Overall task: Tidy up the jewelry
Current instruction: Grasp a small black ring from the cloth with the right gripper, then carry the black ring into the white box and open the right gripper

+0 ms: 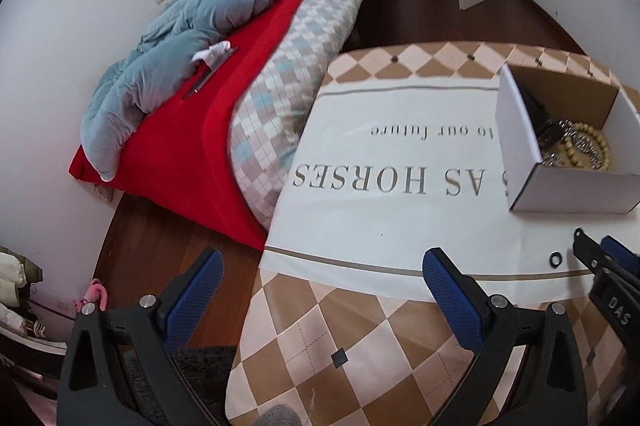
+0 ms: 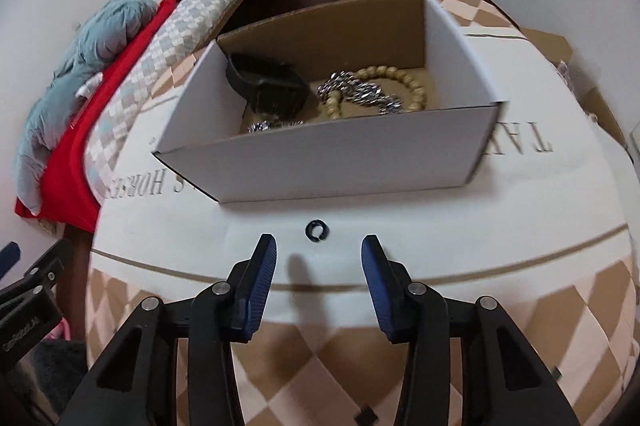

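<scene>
Black ring (image 2: pixel 316 229) lies flat on the white cloth (image 2: pixel 400 226) of the table (image 2: pixel 320 366), just in front of the box (image 2: pixel 320 166) and apart from its wall; ring has a gap in its band; also seen from the left wrist view (image 1: pixel 556 259). Right gripper (image 2: pixel 319 250) released, jaws wide, nothing between them; ring sits just ahead of the fingertips, roughly centred between them, not touching. Box is open-topped, white outside, brown inside; holds a bead bracelet (image 2: pixel 404 82), silver chain (image 2: pixel 360 92) lying across it, and a black band (image 2: pixel 272 82) at the left. Left gripper (image 1: pixel 322 264) released, empty, over the table's left edge, well apart from ring. Bed (image 1: pixel 224 74) beyond the table.
</scene>
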### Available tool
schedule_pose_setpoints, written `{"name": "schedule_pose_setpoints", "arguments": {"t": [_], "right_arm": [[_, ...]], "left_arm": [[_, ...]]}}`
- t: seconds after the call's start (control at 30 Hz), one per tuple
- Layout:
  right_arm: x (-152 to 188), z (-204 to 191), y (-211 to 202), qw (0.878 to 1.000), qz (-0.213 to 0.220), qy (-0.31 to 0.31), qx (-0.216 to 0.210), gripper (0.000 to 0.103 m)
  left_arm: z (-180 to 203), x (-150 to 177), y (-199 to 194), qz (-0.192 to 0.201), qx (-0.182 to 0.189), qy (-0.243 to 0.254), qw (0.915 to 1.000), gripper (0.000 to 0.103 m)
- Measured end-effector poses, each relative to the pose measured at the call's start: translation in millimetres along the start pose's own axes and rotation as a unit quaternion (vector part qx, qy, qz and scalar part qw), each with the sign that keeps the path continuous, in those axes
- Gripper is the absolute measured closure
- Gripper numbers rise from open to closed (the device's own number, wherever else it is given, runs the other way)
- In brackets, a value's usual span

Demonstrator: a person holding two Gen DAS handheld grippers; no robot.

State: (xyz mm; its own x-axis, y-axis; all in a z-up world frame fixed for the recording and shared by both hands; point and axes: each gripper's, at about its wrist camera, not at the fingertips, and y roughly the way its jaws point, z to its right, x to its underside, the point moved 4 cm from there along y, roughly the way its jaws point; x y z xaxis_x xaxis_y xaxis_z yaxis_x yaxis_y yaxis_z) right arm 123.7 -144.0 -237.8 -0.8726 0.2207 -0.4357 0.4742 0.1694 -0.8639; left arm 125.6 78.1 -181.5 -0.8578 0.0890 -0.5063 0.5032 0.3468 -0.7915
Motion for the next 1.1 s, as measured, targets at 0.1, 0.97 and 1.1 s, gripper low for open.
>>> {"name": "schedule_pose_setpoints", "arguments": {"t": [0.1, 0.97, 1.1], "right_arm": [[-1.5, -10.0, 11.5, 0.999, 0.008, -0.026, 0.027, 0.061], [12.2, 103.3, -55.3, 0.994, 0.032, 0.055, 0.091, 0.090], [14.4, 111.8, -57.2, 0.994, 0.033, 0.061, 0.090, 0.090]], "left_arm": [[2.4, -0.4, 9.3, -0.010, 0.003, 0.003, 0.9999, 0.002], [161.7, 9.7, 7.6, -0.070, 0.193, 0.109, 0.9726, 0.017], [171.4, 9.2, 6.2, -0.071, 0.204, 0.111, 0.9699, 0.041]]}}
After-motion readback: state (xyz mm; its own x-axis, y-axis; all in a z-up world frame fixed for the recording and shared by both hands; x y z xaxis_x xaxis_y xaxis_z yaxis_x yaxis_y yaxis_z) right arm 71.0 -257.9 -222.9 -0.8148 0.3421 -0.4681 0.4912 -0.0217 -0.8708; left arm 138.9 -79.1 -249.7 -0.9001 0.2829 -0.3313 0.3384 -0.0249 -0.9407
